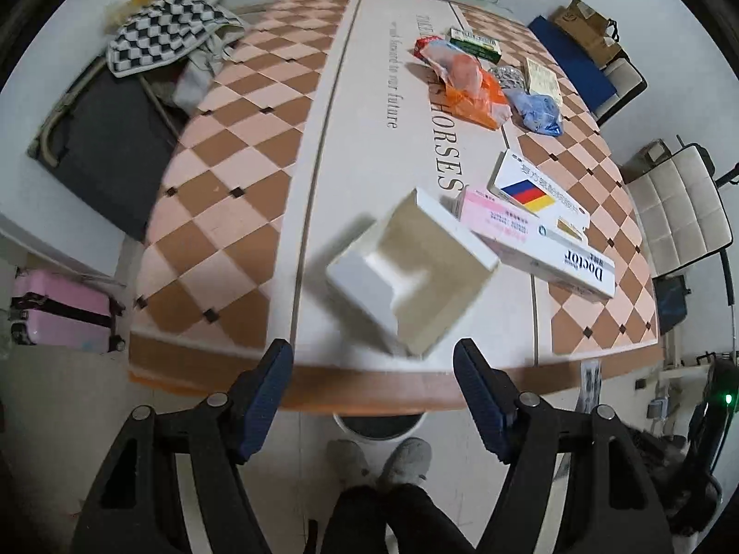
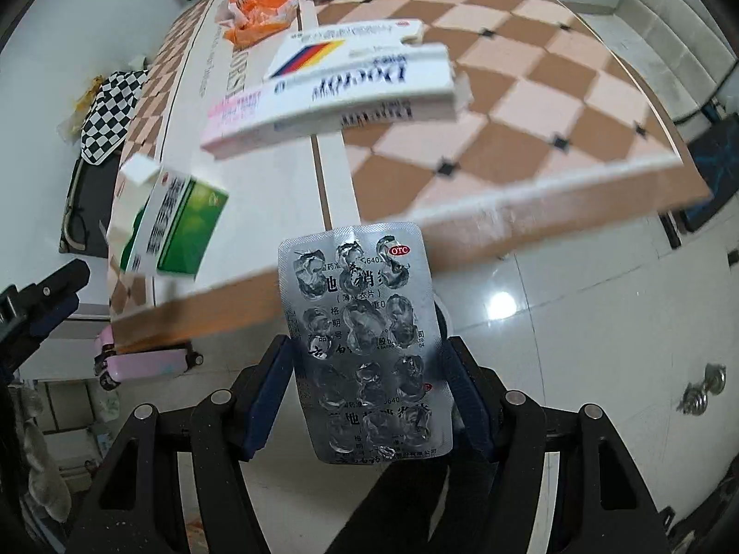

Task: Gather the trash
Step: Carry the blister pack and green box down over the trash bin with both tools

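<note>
1. Our right gripper (image 2: 369,392) is clamped on a silver blister pack (image 2: 362,337); its pads press the pack's two long edges. The pockets look crushed and empty, and the pack stands up out of the grip, its top edge reaching the near edge of the table in the right wrist view.
2. Our left gripper (image 1: 373,397) has its jaws apart with nothing between the pads. A small open white box (image 1: 411,272) shows just beyond the fingertips, blurred, open end toward the camera; we cannot tell whether it rests on the table or is off it.
3. In the right wrist view the same box reads green and white (image 2: 166,226), tilted at the table's near corner.
4. The table (image 1: 240,147) carries a brown and peach diamond cloth with a pale centre strip.
5. Right of the open box: a pink box (image 1: 494,219), a white "Doctor" box (image 1: 559,267) and a white box with a striped flag mark (image 1: 531,189), overlapping.
6. Farther back: an orange wrapper (image 1: 471,87), a crumpled blue bag (image 1: 536,111), a green box (image 1: 475,44).
7. On the floor below the table edge: a round white bin (image 1: 378,427) and the person's grey slippers (image 1: 406,459).
8. Left of the table: a pink suitcase (image 1: 60,311) and a checkered cloth (image 1: 166,30).
</note>
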`<state>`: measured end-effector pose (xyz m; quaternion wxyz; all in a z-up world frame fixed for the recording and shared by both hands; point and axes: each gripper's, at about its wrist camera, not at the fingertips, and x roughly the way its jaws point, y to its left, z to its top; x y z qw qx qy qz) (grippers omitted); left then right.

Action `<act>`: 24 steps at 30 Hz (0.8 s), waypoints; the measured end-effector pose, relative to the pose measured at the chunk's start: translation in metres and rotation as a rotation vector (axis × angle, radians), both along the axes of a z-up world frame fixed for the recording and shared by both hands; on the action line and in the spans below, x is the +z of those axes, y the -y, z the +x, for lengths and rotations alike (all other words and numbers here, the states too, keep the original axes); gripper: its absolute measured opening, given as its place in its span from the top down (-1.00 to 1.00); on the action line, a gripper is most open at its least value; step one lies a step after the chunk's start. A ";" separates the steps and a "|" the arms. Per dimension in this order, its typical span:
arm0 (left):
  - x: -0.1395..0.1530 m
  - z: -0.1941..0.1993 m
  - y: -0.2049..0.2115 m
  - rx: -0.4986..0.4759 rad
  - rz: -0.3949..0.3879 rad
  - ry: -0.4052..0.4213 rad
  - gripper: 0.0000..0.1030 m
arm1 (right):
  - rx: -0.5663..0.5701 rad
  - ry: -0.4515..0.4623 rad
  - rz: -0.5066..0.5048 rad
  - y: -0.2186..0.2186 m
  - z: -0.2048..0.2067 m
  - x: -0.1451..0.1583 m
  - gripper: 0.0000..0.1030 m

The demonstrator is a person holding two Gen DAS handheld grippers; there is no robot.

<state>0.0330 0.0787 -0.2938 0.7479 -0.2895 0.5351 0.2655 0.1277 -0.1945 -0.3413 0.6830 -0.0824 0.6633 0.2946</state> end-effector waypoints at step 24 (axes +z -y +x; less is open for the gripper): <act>-0.031 -0.002 -0.023 0.223 -0.100 0.014 0.98 | -0.035 0.053 0.019 -0.031 0.052 0.013 -0.32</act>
